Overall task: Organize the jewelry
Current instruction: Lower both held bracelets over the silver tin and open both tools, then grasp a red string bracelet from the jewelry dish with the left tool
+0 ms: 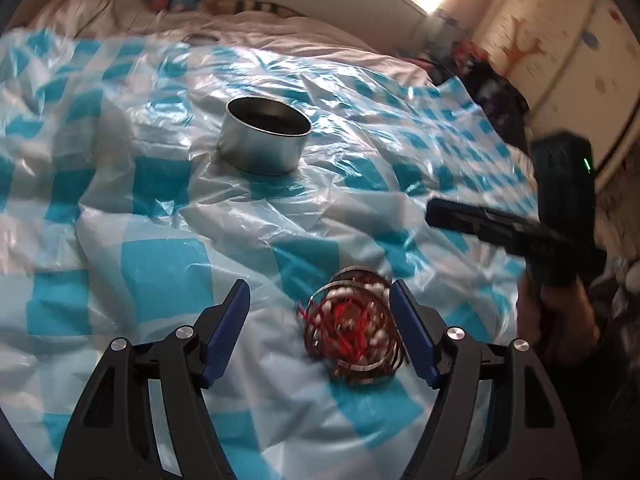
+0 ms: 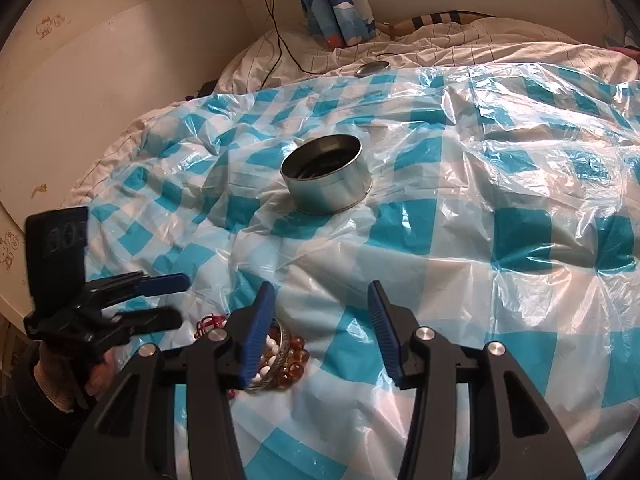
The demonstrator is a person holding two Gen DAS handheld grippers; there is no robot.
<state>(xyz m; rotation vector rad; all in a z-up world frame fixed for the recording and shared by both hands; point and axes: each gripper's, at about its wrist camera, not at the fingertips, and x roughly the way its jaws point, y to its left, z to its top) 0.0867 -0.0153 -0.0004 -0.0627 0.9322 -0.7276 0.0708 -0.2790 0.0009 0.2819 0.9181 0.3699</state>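
Item one: our left gripper [image 1: 320, 320], jaws spread wide, nothing clenched. The jewelry pile [image 1: 354, 330], a tangle of metal bangles, white beads, amber beads and red cord, lies between its fingers, close against the right one; contact cannot be told through the blur.

Item two: our right gripper [image 2: 322, 328], likewise released and holding nothing. The pile sits just left of its left finger [image 2: 256, 336], partly hidden behind it.

Item three: open round metal tin [image 1: 266, 136], upright, well ahead of both claws, with something dark inside that we cannot make out. Bare sheet lies between tin and pile, giving free room on all sides of the tin.

Item four: crinkled blue-and-white checked plastic sheet [image 2: 460, 280] spread over a soft bed; surface uneven. A round lid [image 2: 373, 67] rests at the sheet's far edge.

Item five: striped bedding [image 2: 440, 50], rolled posters [image 2: 336, 4], a black cable [image 2: 276, 32] and a cream wall [image 2: 120, 40] beyond.
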